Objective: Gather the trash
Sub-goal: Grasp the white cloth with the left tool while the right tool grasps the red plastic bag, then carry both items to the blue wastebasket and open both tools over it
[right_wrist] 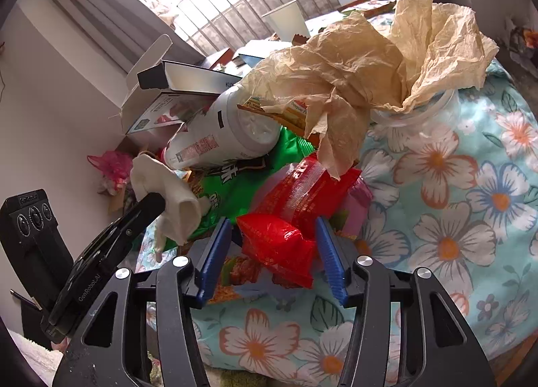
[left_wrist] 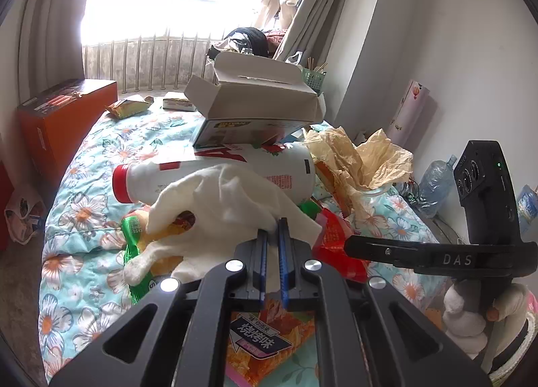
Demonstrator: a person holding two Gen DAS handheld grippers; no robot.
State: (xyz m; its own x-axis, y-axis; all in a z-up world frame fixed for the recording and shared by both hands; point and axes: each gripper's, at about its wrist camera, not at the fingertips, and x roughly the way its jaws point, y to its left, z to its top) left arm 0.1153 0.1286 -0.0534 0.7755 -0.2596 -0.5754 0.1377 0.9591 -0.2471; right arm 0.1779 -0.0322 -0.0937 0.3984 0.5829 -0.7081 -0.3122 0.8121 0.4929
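Observation:
A heap of trash lies on a floral quilt. My left gripper is shut on a white cloth draped over a green snack bag; the cloth also shows in the right wrist view. My right gripper is open, its blue pads either side of a red snack wrapper. Behind lie a white bottle with a red cap, an open cardboard box, and crumpled brown paper stuffed in a clear jar.
An orange box stands left of the bed. An orange noodle packet lies under my left gripper. A yellow wrapper lies at the bed's far end. A water jug sits by the right wall. A white paper cup stands behind the heap.

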